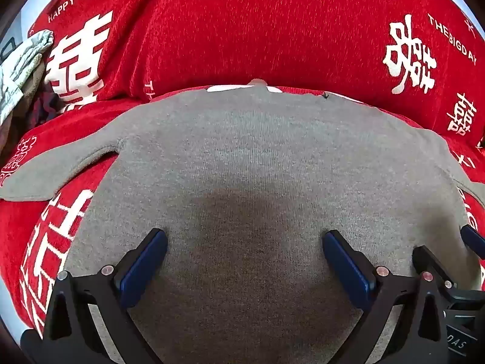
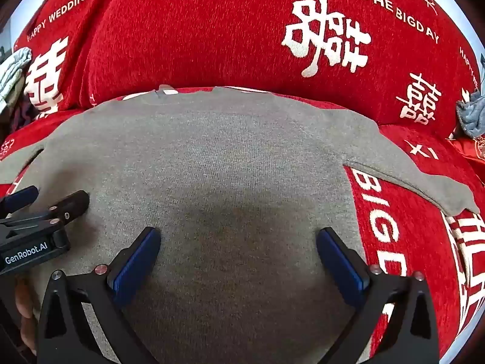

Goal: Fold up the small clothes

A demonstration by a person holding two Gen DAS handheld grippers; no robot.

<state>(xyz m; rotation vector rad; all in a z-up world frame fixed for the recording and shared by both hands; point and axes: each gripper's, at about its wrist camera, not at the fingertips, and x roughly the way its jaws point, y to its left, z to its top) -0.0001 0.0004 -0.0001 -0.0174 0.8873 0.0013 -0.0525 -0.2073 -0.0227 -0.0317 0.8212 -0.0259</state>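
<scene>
Red chenille covering (image 1: 257,24) printed with white characters and the wording "HAPPY WEDDING" and "THE BIG DAY" fills the background of both views; it drapes over an upholstered seat and the backrest rising behind it. Spread flat on the seat portion lies a grey knitted sweater (image 1: 242,151), front or back side cannot be told, with its neckline toward the backrest and its hem toward the cameras. One sleeve (image 1: 54,170) extends outward at the left of the left wrist view, resting on the red fabric; the other sleeve (image 2: 424,188) extends at the right of the right wrist view, likewise flat on the covering. At the far left edge, a heap of pale grey-white clothing (image 1: 21,69) sits against the backrest. A small bluish-grey cloth item (image 2: 473,115) rests at the far right edge of the right wrist view. The left tool (image 1: 244,257) hovers above the lower body of the sweater, its blue-padded fingers (image 1: 145,270) spread wide with nothing between them. The right tool (image 2: 238,254) stands just beside it over the same lower area, fingers equally wide apart and gripping nothing. Both tools angle downward toward the garment. Contact between the pads and the knit cannot be confirmed.
</scene>
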